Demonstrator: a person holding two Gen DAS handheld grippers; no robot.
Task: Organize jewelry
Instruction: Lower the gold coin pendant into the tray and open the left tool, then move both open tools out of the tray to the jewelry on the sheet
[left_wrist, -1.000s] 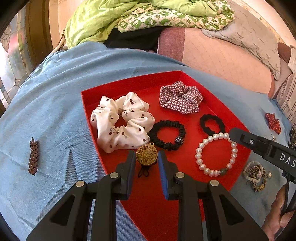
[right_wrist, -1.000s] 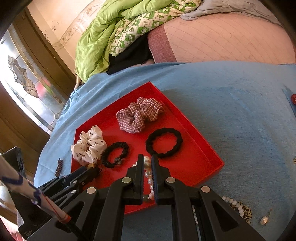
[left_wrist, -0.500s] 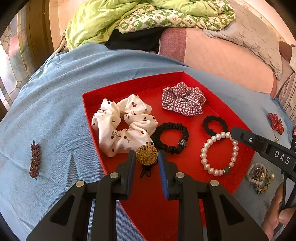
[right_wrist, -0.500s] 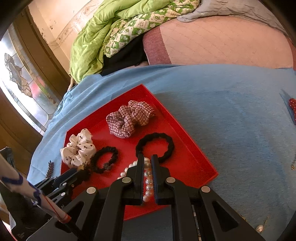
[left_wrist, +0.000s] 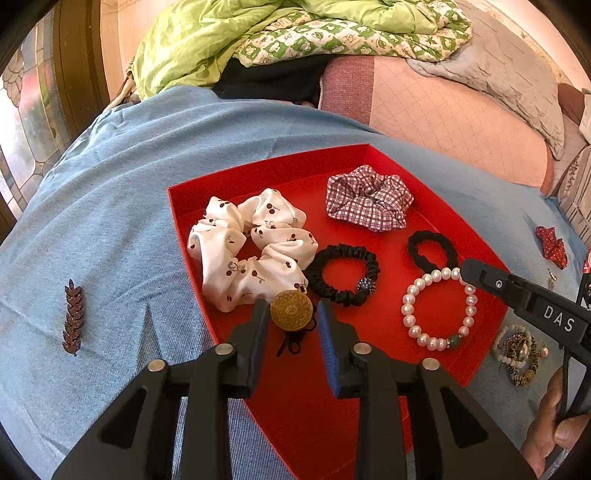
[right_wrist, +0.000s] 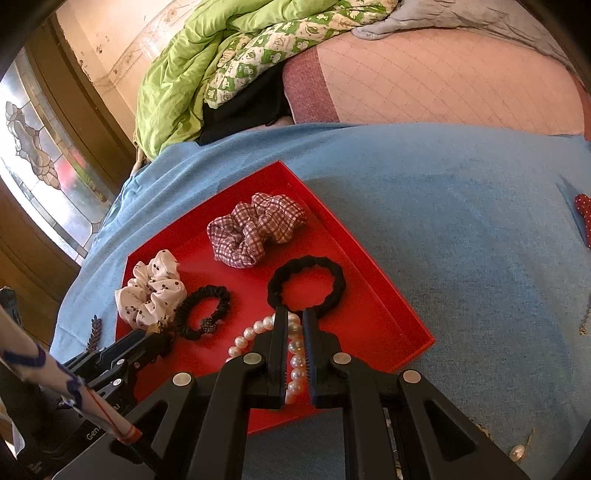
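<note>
Beside the red tray (left_wrist: 192, 221), leaf brooch (left_wrist: 72, 318) clear only from left wrist.

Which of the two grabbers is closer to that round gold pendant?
Left. The left gripper has the gold pendant right between its fingers, which have just been opening. The right gripper sits further along the red tray, over the pearl bracelet.

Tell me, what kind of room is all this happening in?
Most likely a bedroom. The red tray sits on a blue bedspread, with a rumpled green quilt and a grey pillow heaped behind it, and a stained-glass window to one side.
</note>
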